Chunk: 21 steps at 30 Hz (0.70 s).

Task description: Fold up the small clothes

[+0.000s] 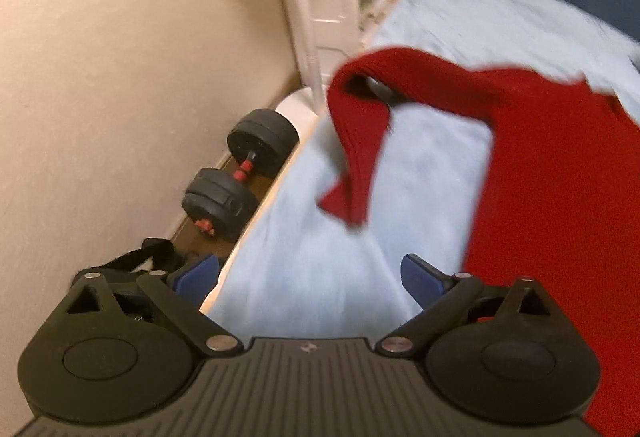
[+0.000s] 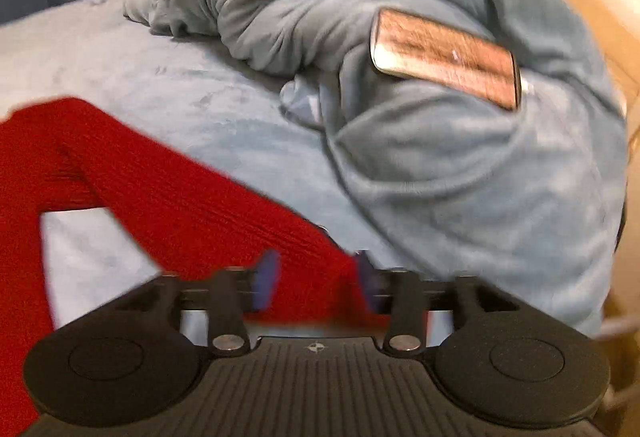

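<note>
One red knitted garment (image 1: 552, 165) lies on the light blue bed cover (image 1: 312, 277), spread loosely and not yet folded; a narrow sleeve (image 1: 356, 141) arches away from the body of the cloth, and in the right wrist view another strip of it (image 2: 192, 197) runs diagonally down to the right gripper (image 2: 316, 277). Left gripper (image 1: 312, 273) hovers over bare bed cover beside the garment, its jaws spread wide and empty. Right gripper stands partly open with the red strip between its blue pads (image 2: 266, 277); blur hides whether they press on it, so a grasp cannot be told. Judged from this, the task is at an early stage: no neat fold shows, and sleeves and body remain to be laid over. Dumbbells (image 1: 240, 177) sit on the floor beside the bed; a phone (image 2: 444, 57) rests on a rumpled blanket (image 2: 440, 165)
</note>
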Tool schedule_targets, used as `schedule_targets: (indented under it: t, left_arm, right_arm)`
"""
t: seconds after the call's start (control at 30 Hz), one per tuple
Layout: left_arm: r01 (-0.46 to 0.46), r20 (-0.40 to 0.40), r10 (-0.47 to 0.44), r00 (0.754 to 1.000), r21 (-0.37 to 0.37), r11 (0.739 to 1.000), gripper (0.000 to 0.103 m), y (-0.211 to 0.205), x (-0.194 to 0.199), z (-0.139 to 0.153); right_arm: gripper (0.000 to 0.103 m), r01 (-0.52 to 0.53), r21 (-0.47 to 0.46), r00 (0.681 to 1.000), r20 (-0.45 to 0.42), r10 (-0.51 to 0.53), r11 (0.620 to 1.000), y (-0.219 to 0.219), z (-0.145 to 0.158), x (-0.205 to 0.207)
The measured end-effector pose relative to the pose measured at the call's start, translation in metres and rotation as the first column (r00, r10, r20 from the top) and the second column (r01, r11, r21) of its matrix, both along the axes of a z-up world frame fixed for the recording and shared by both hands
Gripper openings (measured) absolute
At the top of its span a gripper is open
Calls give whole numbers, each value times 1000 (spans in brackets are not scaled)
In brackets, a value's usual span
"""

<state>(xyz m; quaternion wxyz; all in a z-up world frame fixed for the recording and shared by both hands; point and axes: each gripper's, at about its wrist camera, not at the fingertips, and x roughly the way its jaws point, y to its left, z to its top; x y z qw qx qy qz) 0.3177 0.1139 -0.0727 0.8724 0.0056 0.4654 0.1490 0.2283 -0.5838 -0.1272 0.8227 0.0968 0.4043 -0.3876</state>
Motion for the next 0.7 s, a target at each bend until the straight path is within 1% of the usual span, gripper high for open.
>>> schedule_targets:
  t: [0.03, 0.07, 0.1, 0.13, 0.17, 0.23, 0.27, 0.3, 0.33, 0.4, 0.43, 0.47, 0.5, 0.53, 0.57, 0.6, 0.63, 0.67, 0.7]
  left_arm:
    - [-27, 9, 28, 1000, -69, 997, 99, 9, 14, -2]
    - [-66, 18, 70, 997, -157, 985, 99, 19, 26, -3]
    - [-121, 26, 132, 991, -263, 957, 99, 31, 39, -4]
    - [-166, 34, 191, 981, -364, 916, 99, 40, 50, -4]
    - [-201, 38, 244, 969, -453, 869, 99, 47, 59, -5]
    - [-264, 29, 354, 935, -608, 749, 99, 59, 79, -9]
    - [-277, 18, 383, 923, -661, 698, 99, 62, 89, -11]
    - [-280, 7, 400, 917, -702, 655, 99, 63, 102, -14]
    - [-287, -4, 413, 911, -725, 626, 100, 63, 113, -17]
    - [-322, -37, 438, 898, -734, 598, 100, 64, 137, -25]
    - [-355, -59, 465, 883, -732, 582, 100, 67, 147, -29]
    - [-383, -74, 496, 865, -735, 560, 100, 70, 156, -35]
    - [-408, -84, 527, 845, -740, 535, 98, 76, 165, -39]
    - [-428, -87, 556, 827, -738, 522, 81, 80, 172, -43]
    - [-440, -85, 568, 819, -727, 527, 62, 87, 181, -46]
    - [-456, -104, 559, 822, -709, 538, 25, 94, 192, -49]
    - [-479, -123, 561, 818, -687, 547, 12, 100, 198, -51]
    - [-510, -131, 579, 805, -652, 561, 12, 104, 203, -50]
    - [-519, -127, 583, 802, -631, 576, 11, 107, 207, -46]
  right_arm:
    - [62, -14, 13, 1000, 17, 14, 1000, 7, 2, -8]
    - [62, -47, 25, 999, 27, 47, 999, 21, 3, -16]
    - [62, -84, 38, 996, 23, 83, 996, 41, 5, -23]
    - [62, -119, 56, 993, 18, 118, 991, 57, 2, -31]
    - [62, -138, 74, 990, 17, 137, 988, 72, -2, -35]
    - [62, -175, 143, 984, 11, 175, 974, 105, -13, -45]
    - [62, -186, 181, 982, 5, 188, 966, 122, -19, -49]
    - [62, -197, 219, 980, 0, 201, 956, 137, -25, -50]
    - [62, -205, 253, 977, -2, 213, 946, 150, -30, -51]
    - [62, -229, 307, 970, -3, 242, 924, 173, -37, -51]
    - [62, -250, 326, 964, -3, 266, 912, 185, -40, -50]
    - [62, -265, 324, 960, -3, 281, 908, 194, -40, -49]
    - [62, -277, 314, 956, -5, 293, 908, 203, -39, -48]
    - [62, -290, 307, 951, -11, 308, 907, 211, -39, -47]
    - [62, -307, 295, 945, -15, 326, 905, 216, -38, -45]
    - [62, -320, 281, 941, -21, 339, 905, 218, -37, -44]
    - [62, -335, 277, 935, -20, 354, 901, 218, -36, -43]
    - [62, -346, 271, 931, -21, 365, 898, 218, -34, -41]
    - [62, -353, 267, 929, -15, 370, 897, 218, -31, -41]
